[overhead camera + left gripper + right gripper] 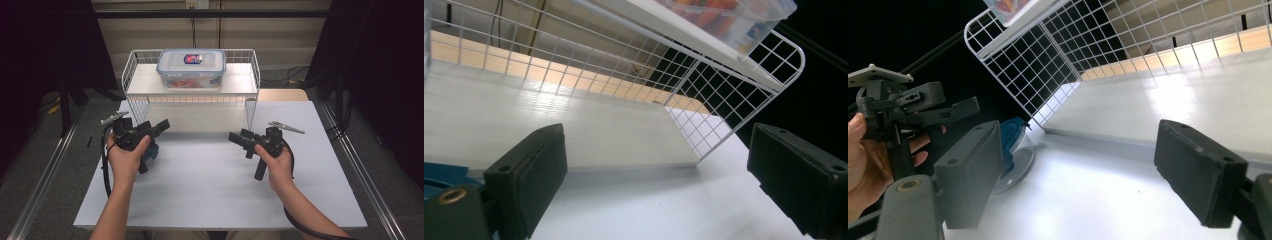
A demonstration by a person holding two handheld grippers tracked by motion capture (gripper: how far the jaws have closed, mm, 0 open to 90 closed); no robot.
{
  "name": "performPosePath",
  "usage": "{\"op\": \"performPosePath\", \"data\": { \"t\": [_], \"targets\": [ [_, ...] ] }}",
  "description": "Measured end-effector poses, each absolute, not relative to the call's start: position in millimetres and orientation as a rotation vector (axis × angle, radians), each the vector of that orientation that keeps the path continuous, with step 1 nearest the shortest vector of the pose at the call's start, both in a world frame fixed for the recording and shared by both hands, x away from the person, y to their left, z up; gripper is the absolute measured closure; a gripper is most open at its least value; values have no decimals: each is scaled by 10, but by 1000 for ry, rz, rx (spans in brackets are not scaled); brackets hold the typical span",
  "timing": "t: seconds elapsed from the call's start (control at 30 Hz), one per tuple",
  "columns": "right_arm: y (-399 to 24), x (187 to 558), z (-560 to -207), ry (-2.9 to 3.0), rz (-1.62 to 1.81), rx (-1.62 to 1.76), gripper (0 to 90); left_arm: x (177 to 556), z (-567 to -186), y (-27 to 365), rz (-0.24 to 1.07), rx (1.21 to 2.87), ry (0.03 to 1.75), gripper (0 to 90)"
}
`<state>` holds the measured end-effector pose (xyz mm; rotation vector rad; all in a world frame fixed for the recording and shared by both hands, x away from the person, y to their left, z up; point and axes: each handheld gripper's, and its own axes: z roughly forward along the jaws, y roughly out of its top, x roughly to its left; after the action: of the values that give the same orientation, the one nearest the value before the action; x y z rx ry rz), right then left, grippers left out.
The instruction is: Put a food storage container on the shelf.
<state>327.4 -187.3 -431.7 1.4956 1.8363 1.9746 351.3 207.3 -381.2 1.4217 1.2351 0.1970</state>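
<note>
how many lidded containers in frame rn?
2. A clear container with a clip lid sits on top of the wire shelf; a small blue-lidded one stands on the table by the left gripper. Others may be hidden.

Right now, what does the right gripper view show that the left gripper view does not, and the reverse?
Right gripper view: the person's left hand holding the left gripper, and a blue-lidded clear container on the table beside the rack. Left gripper view: the food box's orange contents on the shelf. Both views show the white wire rack and the white table, each past its own open black jaws.
</note>
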Motion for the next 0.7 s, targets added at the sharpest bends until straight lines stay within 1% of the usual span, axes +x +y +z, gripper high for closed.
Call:
{"op": "performPosePath", "data": {
  "t": [0.2,0.3,0.43,0.7],
  "targets": [
    [-1880,3279,-4365,1849,1960,1503,184,3514,-3835,2145,209,1425,1252,86],
    [-1882,3279,-4359,1854,1958,1500,183,3527,-3849,2207,231,1437,1264,86],
    [-1881,3275,-4355,1857,1965,1491,183,3546,-3866,2257,230,1419,1284,88],
    [-1876,3269,-4347,1862,1963,1484,183,3591,-3908,2390,248,1438,1318,89]
  ]
}}
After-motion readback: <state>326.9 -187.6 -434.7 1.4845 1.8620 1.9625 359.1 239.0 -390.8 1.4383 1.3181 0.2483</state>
